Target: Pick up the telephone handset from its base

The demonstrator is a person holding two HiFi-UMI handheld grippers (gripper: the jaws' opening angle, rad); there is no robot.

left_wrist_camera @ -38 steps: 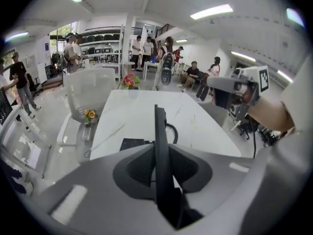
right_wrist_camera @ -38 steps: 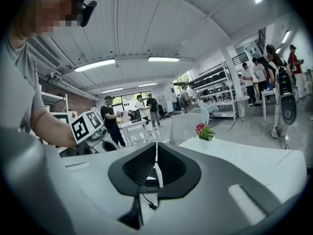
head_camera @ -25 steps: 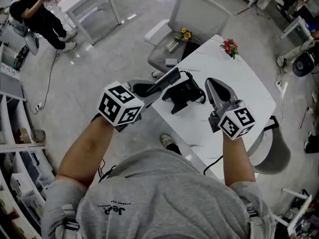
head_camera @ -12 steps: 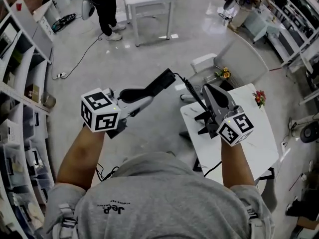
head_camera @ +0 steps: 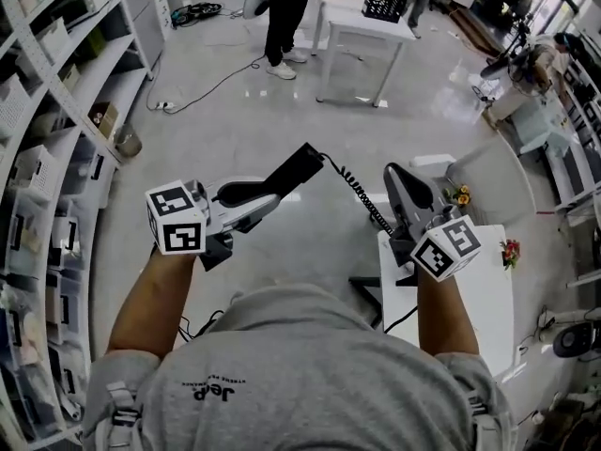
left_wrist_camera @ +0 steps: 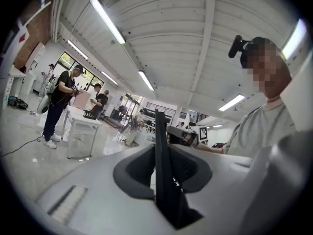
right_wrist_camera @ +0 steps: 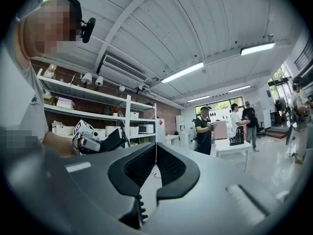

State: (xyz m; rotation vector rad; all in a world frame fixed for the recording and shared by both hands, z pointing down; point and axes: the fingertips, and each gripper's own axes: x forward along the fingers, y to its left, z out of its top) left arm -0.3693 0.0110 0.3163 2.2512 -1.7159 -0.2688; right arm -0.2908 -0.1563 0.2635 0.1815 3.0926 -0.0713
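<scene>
My left gripper (head_camera: 255, 195) is shut on the black telephone handset (head_camera: 295, 171), which sticks out forward and up, held in the air over the floor. In the left gripper view the handset (left_wrist_camera: 164, 180) stands edge-on, pinched between the two jaws. Its coiled cord (head_camera: 361, 196) runs right and down behind my right gripper (head_camera: 398, 178), whose jaws are closed on nothing. The cord (right_wrist_camera: 142, 212) also shows below those jaws. The telephone base is hidden behind my right gripper and forearm. In the right gripper view my left gripper (right_wrist_camera: 88, 140) appears at the left.
The small white table (head_camera: 481, 294) lies at the right, with flowers (head_camera: 510, 252) on its far edge and a grey chair (head_camera: 493, 172) beyond. Shelving (head_camera: 56, 158) lines the left. A person (head_camera: 287, 7) stands by another white table (head_camera: 362, 28) far ahead.
The view has swung left, away from the white table. Both grippers travelled with it; the handset stays gripped and now hangs over open floor with the cord stretched out.
</scene>
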